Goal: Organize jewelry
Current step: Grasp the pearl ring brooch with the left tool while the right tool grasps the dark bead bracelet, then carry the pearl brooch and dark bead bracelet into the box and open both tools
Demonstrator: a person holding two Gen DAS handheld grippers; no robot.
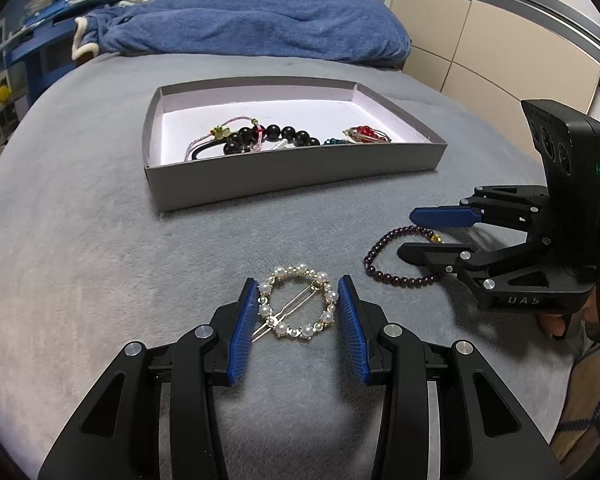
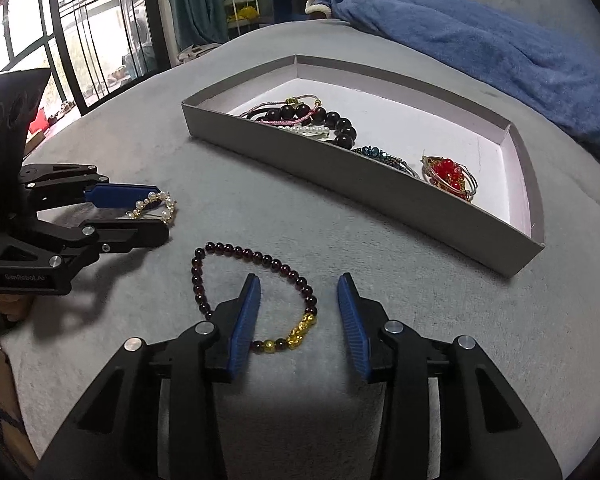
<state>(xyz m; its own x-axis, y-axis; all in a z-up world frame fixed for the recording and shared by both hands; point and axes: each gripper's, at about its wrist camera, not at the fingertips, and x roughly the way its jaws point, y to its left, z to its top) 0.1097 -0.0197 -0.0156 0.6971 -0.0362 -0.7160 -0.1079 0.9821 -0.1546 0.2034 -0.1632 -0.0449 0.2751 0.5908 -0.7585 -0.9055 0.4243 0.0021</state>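
bracketing last 2 pcs w/ spread claws: left gripper [image 1: 298, 312] on pearl clip [image 1: 298, 307], right gripper [image 2: 298, 316] on garnet bracelet [image 2: 256, 296], both near tray [image 1: 292, 174]; rest already in tray.

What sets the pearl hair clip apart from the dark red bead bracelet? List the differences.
The pearl hair clip is a stiff gold ring of white pearls with a pin across it; the dark red bead bracelet is a limp loop of small dark beads with gold charms. The clip lies round, the bracelet bent out of round. Both lie on the grey blanket between open tongs, outside the tray.
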